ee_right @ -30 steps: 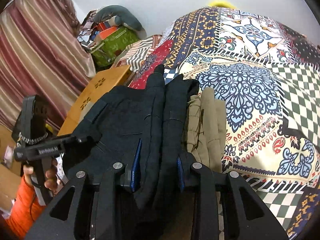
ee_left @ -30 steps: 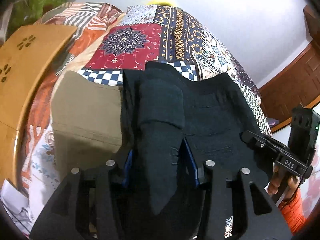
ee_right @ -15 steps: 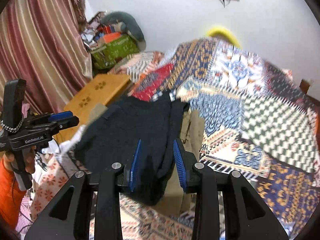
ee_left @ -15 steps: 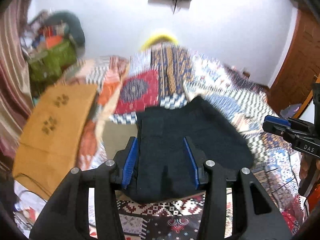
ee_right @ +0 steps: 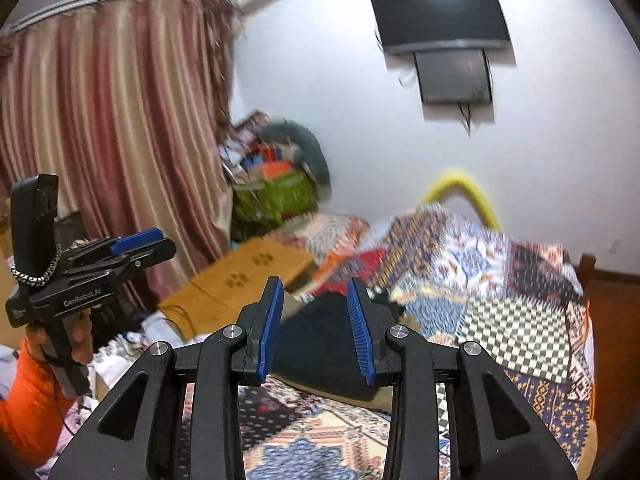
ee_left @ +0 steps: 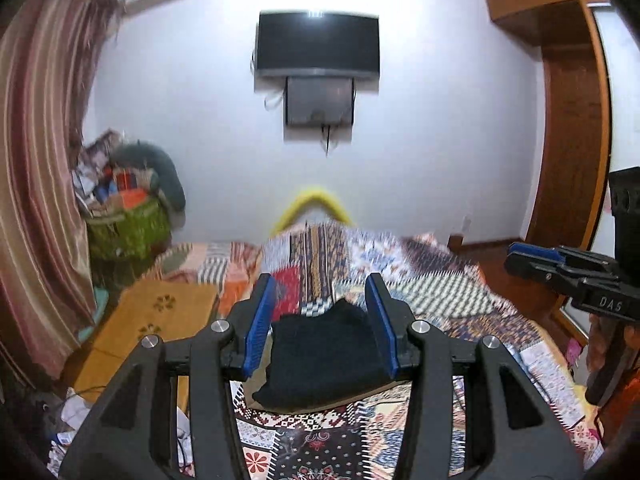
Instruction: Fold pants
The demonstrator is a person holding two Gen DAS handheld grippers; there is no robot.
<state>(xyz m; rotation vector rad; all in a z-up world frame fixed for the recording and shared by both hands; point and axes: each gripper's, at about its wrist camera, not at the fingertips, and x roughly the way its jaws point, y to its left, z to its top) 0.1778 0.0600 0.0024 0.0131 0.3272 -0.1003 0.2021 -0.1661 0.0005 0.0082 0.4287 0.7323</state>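
Here both grippers [ee_left: 322, 320] [ee_right: 316, 324] hang empty above black pants [ee_left: 320, 360] on the patchwork bedspread [ee_right: 520, 320].

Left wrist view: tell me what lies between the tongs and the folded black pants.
Nothing lies there: the left tongs stand open and empty above the black pants, which rest on the patterned bedspread. The left wrist view shows it.

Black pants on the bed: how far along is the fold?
Done: the black pants lie as a compact folded bundle on the patterned bedspread. In hand: nothing; the left tool and right tool are both open, clear of the cloth. Left: apparently nothing, unless a tan garment edging out beneath also needs folding.
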